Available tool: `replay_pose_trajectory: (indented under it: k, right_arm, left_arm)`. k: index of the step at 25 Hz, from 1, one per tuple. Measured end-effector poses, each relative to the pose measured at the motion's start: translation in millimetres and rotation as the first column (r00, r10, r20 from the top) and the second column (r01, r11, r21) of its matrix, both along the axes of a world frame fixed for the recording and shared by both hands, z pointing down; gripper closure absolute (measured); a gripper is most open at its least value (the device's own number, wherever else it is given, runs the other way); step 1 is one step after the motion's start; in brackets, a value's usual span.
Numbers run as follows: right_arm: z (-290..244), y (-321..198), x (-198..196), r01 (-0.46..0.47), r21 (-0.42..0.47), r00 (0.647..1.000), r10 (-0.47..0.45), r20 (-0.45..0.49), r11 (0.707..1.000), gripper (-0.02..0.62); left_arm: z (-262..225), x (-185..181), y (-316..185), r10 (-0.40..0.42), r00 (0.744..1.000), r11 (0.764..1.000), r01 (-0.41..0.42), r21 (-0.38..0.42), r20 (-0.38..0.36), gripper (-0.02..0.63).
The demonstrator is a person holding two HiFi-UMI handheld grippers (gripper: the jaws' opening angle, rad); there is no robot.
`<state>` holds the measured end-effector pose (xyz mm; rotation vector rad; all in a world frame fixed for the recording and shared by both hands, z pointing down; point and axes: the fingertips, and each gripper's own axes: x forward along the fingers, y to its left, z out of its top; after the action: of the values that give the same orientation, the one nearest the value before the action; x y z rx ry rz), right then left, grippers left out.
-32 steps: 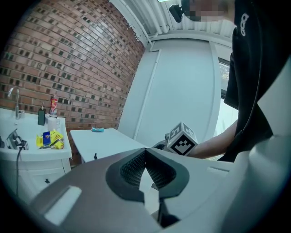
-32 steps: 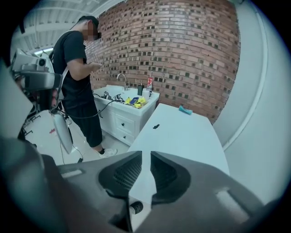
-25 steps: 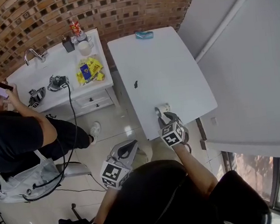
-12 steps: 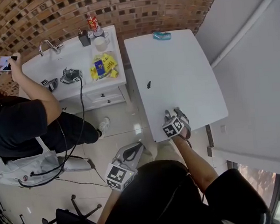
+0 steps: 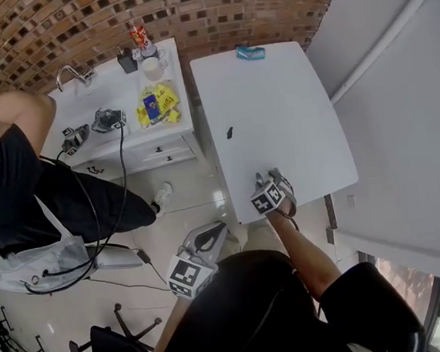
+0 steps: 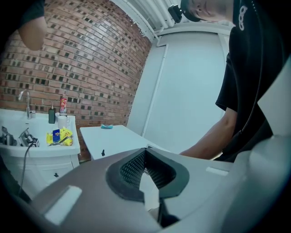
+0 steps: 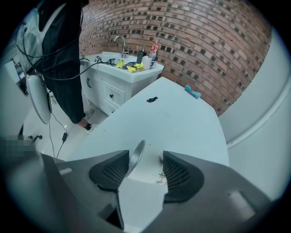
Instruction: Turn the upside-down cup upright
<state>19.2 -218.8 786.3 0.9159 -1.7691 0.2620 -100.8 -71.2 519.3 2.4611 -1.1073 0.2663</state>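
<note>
Cup (image 7: 145, 174): white, on table (image 7: 182, 118), untouched between my right gripper's (image 7: 145, 154) wide, closing jaws; left gripper (image 6: 146, 151) jaws together, empty.

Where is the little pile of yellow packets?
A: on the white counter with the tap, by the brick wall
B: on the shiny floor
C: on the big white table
A: the yellow packets lie on the white counter, right beside the white mug; the white table has none on it.
</note>
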Motion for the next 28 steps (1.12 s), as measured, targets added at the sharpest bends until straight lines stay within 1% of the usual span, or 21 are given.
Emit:
replay_pose_trajectory:
  k: [2,7,8,10,15,23,28]
  right_arm:
    - [-1,-1,3,0.002,0.006,1.000,-0.002,0.003,1.000,0.400]
    - [-3,-1,9,0.003,0.006,1.000,-0.003,0.006,1.000,0.424]
    - [-5,-1,10,0.003,0.006,1.000,-0.003,0.009,1.000,0.437]
    - [-7,1,10,0.004,0.005,1.000,-0.004,0.013,1.000,0.490]
    - [-8,5,15,0.014,0.003,1.000,-0.014,0.014,1.000,0.498]
    - [-27,2,29,0.003,0.032,1.000,-0.004,0.029,0.999,0.538]
    - [-38,1,39,-0.013,0.031,0.998,0.011,0.069,0.999,0.564]
  left_arm:
    - [0,4,-3,0.001,1.000,1.000,-0.001,0.003,-0.002,0.591]
    - [-1,11,-8,0.007,1.000,1.000,-0.007,0.003,-0.006,0.591]
    - [-1,12,-8,0.007,1.000,1.000,-0.007,0.001,-0.008,0.591]
    - [0,13,-8,0.006,1.000,1.000,-0.007,-0.004,-0.010,0.591]
    - [0,15,-13,0.006,1.000,1.000,-0.006,0.001,-0.007,0.591]
    - [-2,23,-19,0.015,1.000,1.000,-0.015,0.010,-0.012,0.591]
    - [-3,32,-23,0.020,1.000,1.000,-0.020,0.017,-0.014,0.591]
